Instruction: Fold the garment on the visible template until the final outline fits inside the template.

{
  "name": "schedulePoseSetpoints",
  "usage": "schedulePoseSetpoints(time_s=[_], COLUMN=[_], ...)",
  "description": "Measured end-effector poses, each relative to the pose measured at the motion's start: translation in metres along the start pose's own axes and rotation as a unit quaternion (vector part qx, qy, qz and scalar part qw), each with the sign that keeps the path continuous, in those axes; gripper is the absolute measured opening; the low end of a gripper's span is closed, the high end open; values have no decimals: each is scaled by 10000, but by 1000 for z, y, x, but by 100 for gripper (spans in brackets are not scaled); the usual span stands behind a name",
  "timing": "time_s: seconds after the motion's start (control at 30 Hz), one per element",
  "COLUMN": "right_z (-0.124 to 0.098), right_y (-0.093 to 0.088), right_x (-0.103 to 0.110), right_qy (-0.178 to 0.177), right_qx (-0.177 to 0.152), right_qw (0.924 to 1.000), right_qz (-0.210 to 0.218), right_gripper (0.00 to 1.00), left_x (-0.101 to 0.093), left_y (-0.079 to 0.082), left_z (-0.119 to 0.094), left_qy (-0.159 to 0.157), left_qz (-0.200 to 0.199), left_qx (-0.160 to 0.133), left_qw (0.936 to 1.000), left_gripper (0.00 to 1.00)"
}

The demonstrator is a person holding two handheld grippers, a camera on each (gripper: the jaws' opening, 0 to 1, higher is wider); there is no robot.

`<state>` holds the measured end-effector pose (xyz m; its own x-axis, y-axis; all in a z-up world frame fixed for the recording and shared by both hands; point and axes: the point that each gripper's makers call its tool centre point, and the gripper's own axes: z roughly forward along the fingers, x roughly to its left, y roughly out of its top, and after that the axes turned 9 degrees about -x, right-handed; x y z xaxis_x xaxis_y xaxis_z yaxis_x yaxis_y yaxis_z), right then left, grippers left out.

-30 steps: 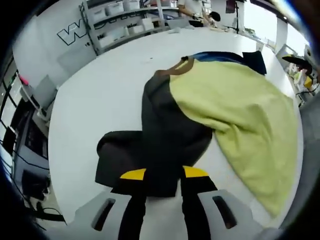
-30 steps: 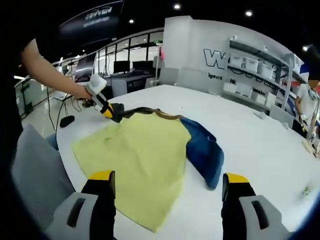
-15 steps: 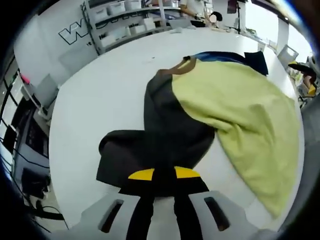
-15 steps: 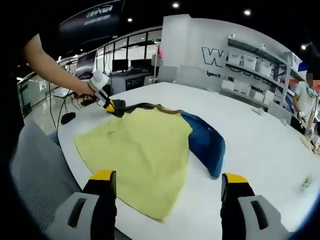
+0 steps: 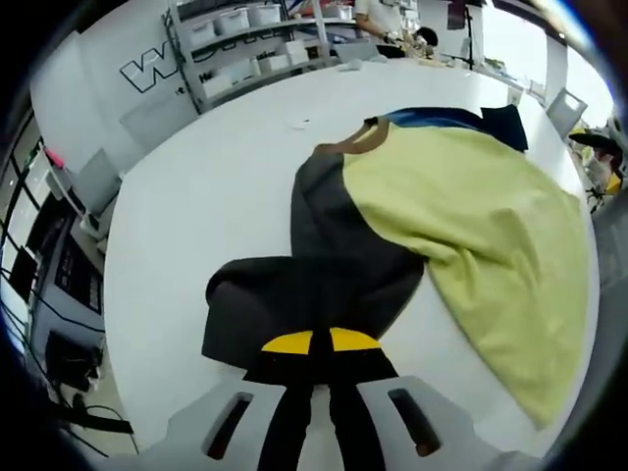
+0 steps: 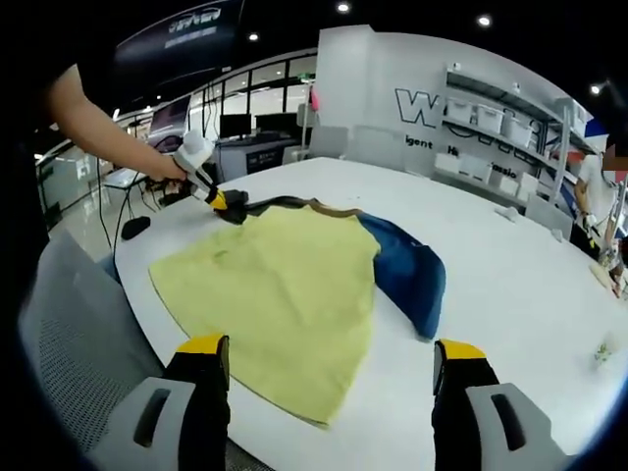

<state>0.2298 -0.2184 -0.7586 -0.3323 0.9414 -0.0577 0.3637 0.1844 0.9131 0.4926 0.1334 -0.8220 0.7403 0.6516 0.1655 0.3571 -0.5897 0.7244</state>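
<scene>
**Left tongs clamped on dark sleeve, right tongs spread over the table edge**

In the left gripper view, nearest: left tongs [image 5: 321, 341], yellow tips pressed together, clenched on the dark grey sleeve [image 5: 285, 299] of a soft cloth garment with a yellow-green body [image 5: 471, 226]. Sleeve bunched just ahead of the tips, lying on the round white table [image 5: 196, 196]. Beyond the sleeve, dark fabric running up to a brown collar [image 5: 348, 145]; to the right, the yellow-green panel spread flat toward the table's edge. Farther along, a blue sleeve [image 5: 442, 116] poking out past the collar. At the far side of the room, grey metal shelving with white bins [image 5: 245, 39] against a white wall with large lettering.

In the right gripper view, nearest: right tongs [image 6: 331, 368], released, the two yellow-tipped jaws wide apart, gripping nothing, hovering above the near table edge [image 6: 549, 314]. Between and just beyond the jaws, the yellow-green panel [image 6: 275, 294] lying flat, its near corner close to the rim. To its right, the blue sleeve [image 6: 412, 280] folded in a hump on the table. At the garment's far left corner, the other tongs [image 6: 224, 203] held in a person's hand [image 6: 172, 169], pinching the dark sleeve end. Farther back, office desks with monitors [image 6: 245, 128] and the shelving [image 6: 500, 123] along the lettered wall. A grey mesh chair back [image 6: 69, 334] at lower left, beside the table.
</scene>
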Motion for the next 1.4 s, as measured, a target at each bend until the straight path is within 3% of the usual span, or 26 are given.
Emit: schedulePoseSetpoints(time_s=[0.37, 0.7, 1.1, 1.4], right_z=[1, 0, -4, 6], right_y=[0, 10, 33, 49], right_x=[-2, -5, -3, 6], right_qy=[-43, -76, -141, -60], right_qx=[71, -27, -277, -370], right_qw=[9999, 9998, 9989, 9985], right_qz=[60, 154, 343, 391], right_gripper=[85, 81, 80, 76], left_x=[1, -9, -49, -80], left_y=[19, 50, 84, 104], left_z=[-16, -39, -60, -63], left_qy=[86, 86, -239, -465], left_qz=[-171, -327, -306, -420], left_qx=[-326, -780, -1173, -1393], left_qw=[9993, 9964, 9923, 9883], left_gripper=[8, 7, 7, 7])
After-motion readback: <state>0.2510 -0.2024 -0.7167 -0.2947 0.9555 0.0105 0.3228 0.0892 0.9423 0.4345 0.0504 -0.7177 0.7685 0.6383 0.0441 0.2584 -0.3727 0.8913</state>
